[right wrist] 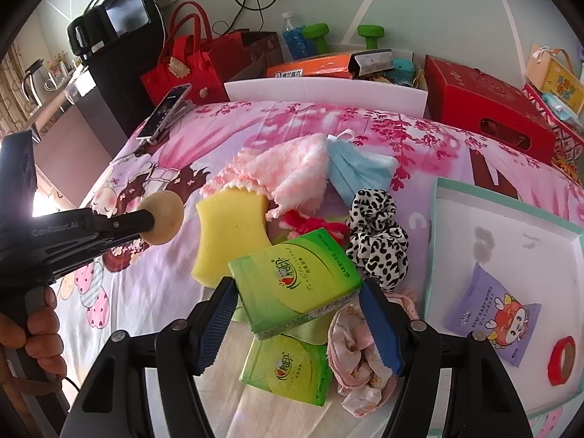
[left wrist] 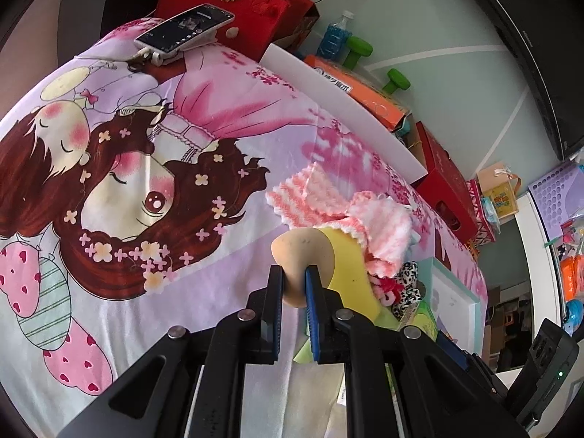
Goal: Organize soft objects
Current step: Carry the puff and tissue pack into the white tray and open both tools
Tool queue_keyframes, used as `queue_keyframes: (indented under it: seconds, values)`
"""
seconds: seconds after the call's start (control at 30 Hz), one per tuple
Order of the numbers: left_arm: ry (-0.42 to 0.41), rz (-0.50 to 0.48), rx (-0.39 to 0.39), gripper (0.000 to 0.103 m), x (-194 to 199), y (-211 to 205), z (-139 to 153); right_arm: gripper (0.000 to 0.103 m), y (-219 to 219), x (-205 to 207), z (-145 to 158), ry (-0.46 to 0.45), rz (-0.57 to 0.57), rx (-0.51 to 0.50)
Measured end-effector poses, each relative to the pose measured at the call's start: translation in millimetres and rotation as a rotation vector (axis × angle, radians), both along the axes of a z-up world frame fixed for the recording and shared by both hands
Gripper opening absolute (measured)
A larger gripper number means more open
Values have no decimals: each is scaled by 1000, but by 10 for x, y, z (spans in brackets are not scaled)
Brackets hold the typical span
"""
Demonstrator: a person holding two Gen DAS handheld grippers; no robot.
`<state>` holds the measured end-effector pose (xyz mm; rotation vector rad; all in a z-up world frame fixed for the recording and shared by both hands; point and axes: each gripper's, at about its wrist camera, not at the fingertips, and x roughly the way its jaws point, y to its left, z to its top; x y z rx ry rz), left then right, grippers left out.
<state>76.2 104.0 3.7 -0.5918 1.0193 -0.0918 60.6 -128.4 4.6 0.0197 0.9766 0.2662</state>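
My left gripper is shut on a round tan powder puff, held above the cartoon bedsheet; it also shows in the right wrist view. My right gripper is shut on a green tissue pack, lifted over a second green pack. A yellow sponge, a pink fluffy cloth, a blue face mask, a leopard scrunchie, a red scrunchie and a pink patterned cloth lie around them.
A white box lid at the right holds a purple wipes pack and a red tape roll. A phone on a stand, a red bag, a red box and green dumbbells stand behind.
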Motion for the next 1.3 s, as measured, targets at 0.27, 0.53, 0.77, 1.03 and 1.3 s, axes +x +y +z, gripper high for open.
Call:
queue_keyframes:
  seconds: [0.27,0.53,0.77,1.03,1.3]
  values:
    - [-56,-45,12,12,23,-191,205,72,-258,7,75,-29,-69,10]
    - [-119,-197,22,12,124,-798,353,72,-1016,8,73,-41,-307,-49]
    - [-115,-331,38,12,186,-1406,299,72,-1699,-88,-7,-22,-499,-59]
    - [-136,-475,99,12,288,-2130,315,72,-2255,-205,-111,0,-695,-100]
    - [-94,-548,52,13,491,-2639,69,72,-2506,-259,-167,7,-782,-141]
